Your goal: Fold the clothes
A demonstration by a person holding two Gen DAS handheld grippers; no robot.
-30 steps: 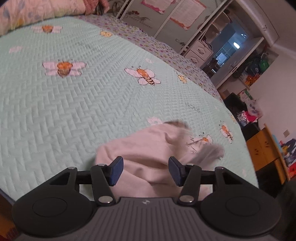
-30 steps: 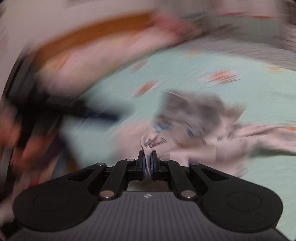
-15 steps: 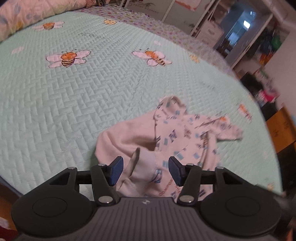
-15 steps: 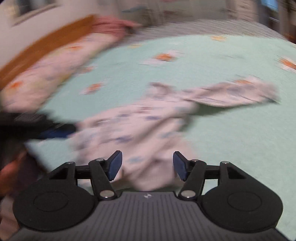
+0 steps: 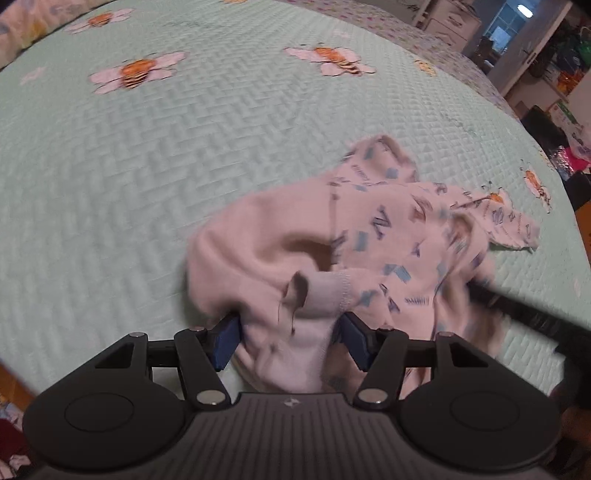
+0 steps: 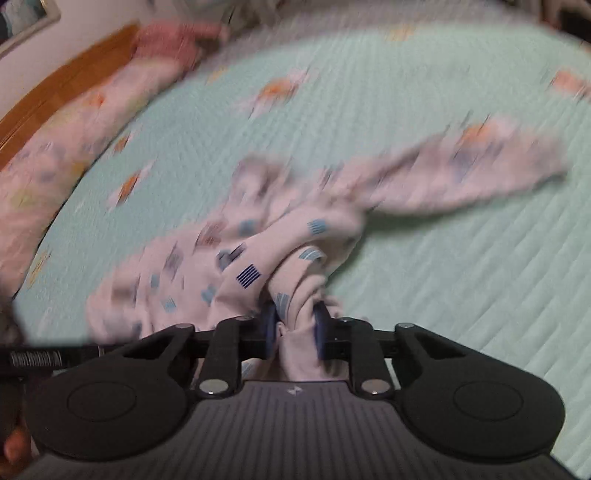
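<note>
A pale pink garment [image 5: 369, 236] printed with blue letters and squares lies crumpled on the mint green bedspread [image 5: 184, 147]. My left gripper [image 5: 290, 343] hangs over its near edge. Its jaws are opening, and the plain hem sits loosely between the blue pads. In the right wrist view the same garment [image 6: 258, 251] stretches away, one sleeve flung out to the right. My right gripper [image 6: 295, 325] is closing, and its pads pinch a bunched fold of the cloth. The right gripper's dark body [image 5: 535, 314] shows at the right edge of the left wrist view.
The bedspread [image 6: 443, 258] carries bee and flower patches. A floral quilt [image 6: 74, 129] and a wooden headboard [image 6: 55, 92] lie along the far left. White cabinets [image 5: 450, 18] and clutter [image 5: 569, 74] stand past the bed's far side. A hand [image 6: 14, 450] shows at the lower left.
My left gripper came down and forward until the garment's hem lay between its fingers. My right gripper went from shut to wide open, then closed on a fold of the garment.
</note>
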